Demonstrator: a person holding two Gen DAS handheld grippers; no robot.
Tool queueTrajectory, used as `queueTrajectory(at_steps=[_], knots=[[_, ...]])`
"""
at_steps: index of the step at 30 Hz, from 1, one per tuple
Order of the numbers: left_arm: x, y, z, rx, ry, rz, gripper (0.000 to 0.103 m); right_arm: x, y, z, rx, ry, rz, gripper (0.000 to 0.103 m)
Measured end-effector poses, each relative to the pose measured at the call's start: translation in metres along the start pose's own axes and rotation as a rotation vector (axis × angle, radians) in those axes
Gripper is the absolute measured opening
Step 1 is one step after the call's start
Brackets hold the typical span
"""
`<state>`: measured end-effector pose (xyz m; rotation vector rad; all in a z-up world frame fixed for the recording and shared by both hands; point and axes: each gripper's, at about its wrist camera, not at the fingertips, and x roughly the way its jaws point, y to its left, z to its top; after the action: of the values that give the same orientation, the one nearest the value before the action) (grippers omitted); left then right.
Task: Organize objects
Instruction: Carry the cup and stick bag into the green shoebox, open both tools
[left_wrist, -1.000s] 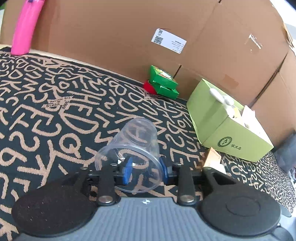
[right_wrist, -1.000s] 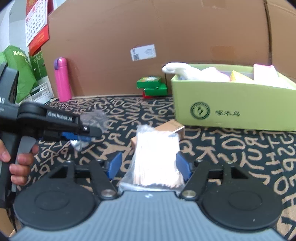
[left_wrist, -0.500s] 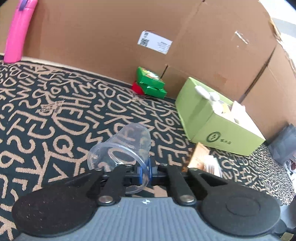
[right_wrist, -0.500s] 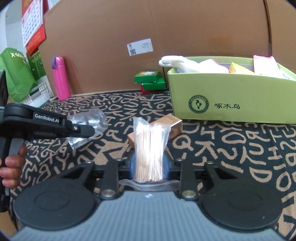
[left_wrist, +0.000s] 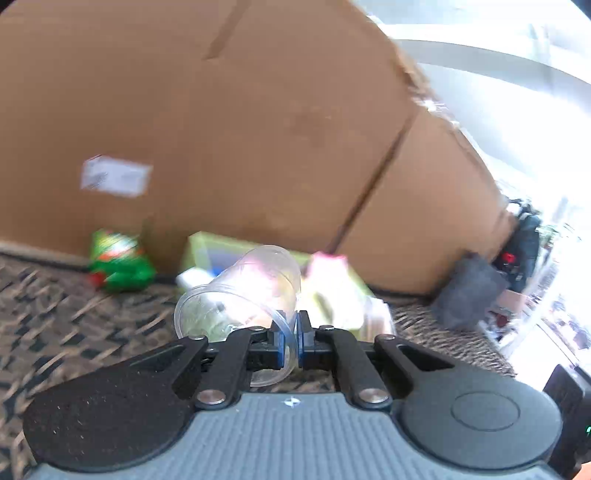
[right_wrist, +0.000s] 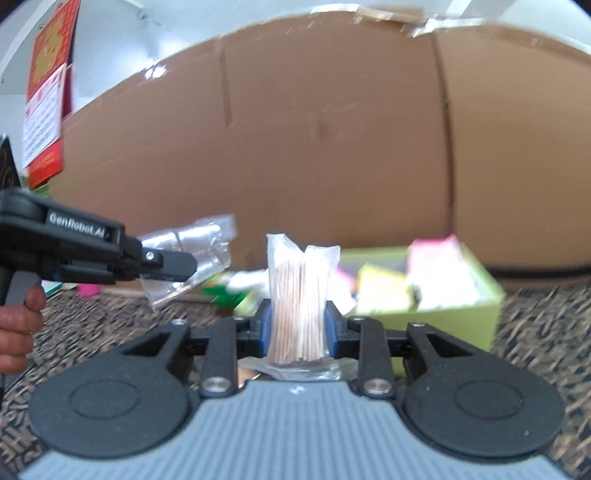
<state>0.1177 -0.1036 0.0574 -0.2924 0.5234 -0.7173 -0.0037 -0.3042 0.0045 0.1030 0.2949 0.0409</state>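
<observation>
The left tongs (left_wrist: 291, 338) are pinched tight on the thin rim of a clear plastic cup (left_wrist: 240, 291), which lies tilted on its side in the air, mouth to the left. The right tongs (right_wrist: 298, 328) have just closed on a crinkly clear packet of slim wooden sticks (right_wrist: 299, 295), held upright between the blue pads (right_wrist: 265, 330). Both loads hang above the letter-patterned cloth on the worktop (right_wrist: 535, 328). Ahead stands an open lime-green cardboard box (right_wrist: 461, 314) (already holding pink and yellow packets), backed by a tall brown cardboard wall (right_wrist: 332, 147).
</observation>
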Motion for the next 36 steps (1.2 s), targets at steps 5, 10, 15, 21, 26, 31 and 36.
queueTrajectory(at_steps=[5,10,15,21,26,31,36], knots=[[0.052,-0.028,0.027,0.028,0.004,-0.077,0.004,0.009,-0.031,0.023,-0.018,-0.052,-0.088,0.028],[0.109,-0.028,0.040,0.014,0.036,-0.087,0.004,0.041,-0.059,0.034,-0.036,-0.057,-0.157,0.028],[0.151,-0.018,0.040,0.018,0.074,-0.029,0.004,0.088,-0.078,0.030,-0.046,-0.014,-0.177,0.028],[0.179,-0.004,0.034,0.008,0.112,-0.009,0.006,0.137,-0.087,0.014,-0.074,0.083,-0.173,0.039],[0.173,0.004,0.017,0.013,0.096,0.046,0.071,0.141,-0.085,-0.006,-0.135,0.088,-0.213,0.076],[0.158,0.007,0.011,0.029,0.089,0.063,0.078,0.129,-0.089,-0.012,-0.106,0.056,-0.221,0.102],[0.137,0.002,0.010,0.054,0.090,0.075,0.085,0.117,-0.084,-0.002,-0.102,0.028,-0.227,0.103]])
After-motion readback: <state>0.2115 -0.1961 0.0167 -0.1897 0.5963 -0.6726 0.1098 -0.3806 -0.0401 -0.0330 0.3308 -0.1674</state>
